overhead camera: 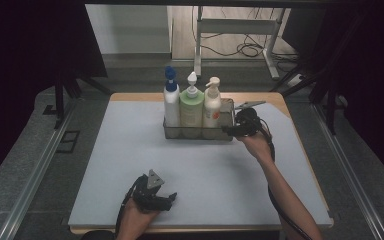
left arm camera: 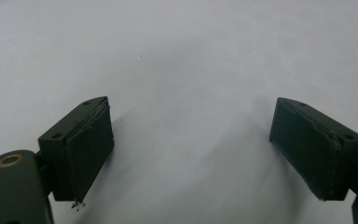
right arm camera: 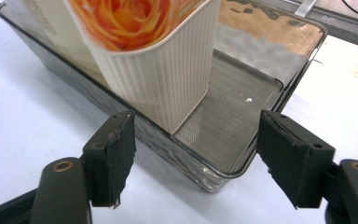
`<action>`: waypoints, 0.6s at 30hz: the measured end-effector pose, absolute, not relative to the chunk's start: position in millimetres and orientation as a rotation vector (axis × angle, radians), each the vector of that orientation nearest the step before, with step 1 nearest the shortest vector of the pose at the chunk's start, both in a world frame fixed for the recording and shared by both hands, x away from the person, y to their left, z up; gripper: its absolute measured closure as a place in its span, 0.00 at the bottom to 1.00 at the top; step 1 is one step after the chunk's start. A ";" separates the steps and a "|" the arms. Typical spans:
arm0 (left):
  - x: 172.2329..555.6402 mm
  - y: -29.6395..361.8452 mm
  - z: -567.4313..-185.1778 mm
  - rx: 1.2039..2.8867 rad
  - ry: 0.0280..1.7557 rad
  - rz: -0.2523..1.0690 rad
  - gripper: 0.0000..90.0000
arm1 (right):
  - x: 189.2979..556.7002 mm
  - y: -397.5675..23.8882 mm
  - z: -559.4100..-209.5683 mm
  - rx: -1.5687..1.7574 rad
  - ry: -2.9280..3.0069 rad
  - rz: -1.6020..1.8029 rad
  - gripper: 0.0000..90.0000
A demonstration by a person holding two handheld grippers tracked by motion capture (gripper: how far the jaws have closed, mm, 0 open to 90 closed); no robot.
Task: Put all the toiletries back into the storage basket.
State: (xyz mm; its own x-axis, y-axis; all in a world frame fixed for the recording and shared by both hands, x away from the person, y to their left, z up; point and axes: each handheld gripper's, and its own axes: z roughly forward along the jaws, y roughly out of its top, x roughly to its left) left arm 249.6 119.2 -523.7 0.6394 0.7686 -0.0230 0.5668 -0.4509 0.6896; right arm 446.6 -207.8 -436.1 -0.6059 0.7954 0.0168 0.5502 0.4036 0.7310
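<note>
Grey mat (overhead camera: 130, 165) underfoot, the cream bottle (overhead camera: 212, 107) now stands rightmost in the clear tray (overhead camera: 227, 136) far-centre, right gripper (overhead camera: 232, 131) gaping empty beside it, left gripper (overhead camera: 167, 200) wide open, idle near-left, placement apparently done.

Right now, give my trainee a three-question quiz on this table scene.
1. How many bottles stand in the clear tray?
2. True or false: the right gripper has its jaws clamped on the cream bottle.
3. Which bottle stands nearest the right gripper: A the blue-capped bottle, B the green bottle, or C the cream bottle?

Key
1. Three, side by side in a row.
2. False: the jaws stand open at the tray's near corner, with nothing pressed between them.
3. C. The left gripper rests apart on the grey mat, jaws open.
</note>
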 end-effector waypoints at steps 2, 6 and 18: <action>249.6 119.2 -523.7 2.182 1.036 0.385 0.15 | 445.0 -207.8 -436.4 1.151 2.336 1.019 0.29; 249.6 119.2 -523.7 2.183 1.036 0.386 0.15 | 441.5 -207.9 -436.1 1.132 2.346 1.020 0.26; 249.6 119.2 -523.7 2.183 1.036 0.387 0.15 | 429.9 -207.2 -435.9 1.094 2.371 1.024 0.18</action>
State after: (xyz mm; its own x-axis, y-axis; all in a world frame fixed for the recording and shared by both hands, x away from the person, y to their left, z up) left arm 249.6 119.2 -523.7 0.6390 0.7689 -0.0219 0.5665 -0.4512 0.6896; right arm 429.9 -207.2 -435.9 -0.6479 0.7618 -0.0024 0.5204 0.4448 0.7289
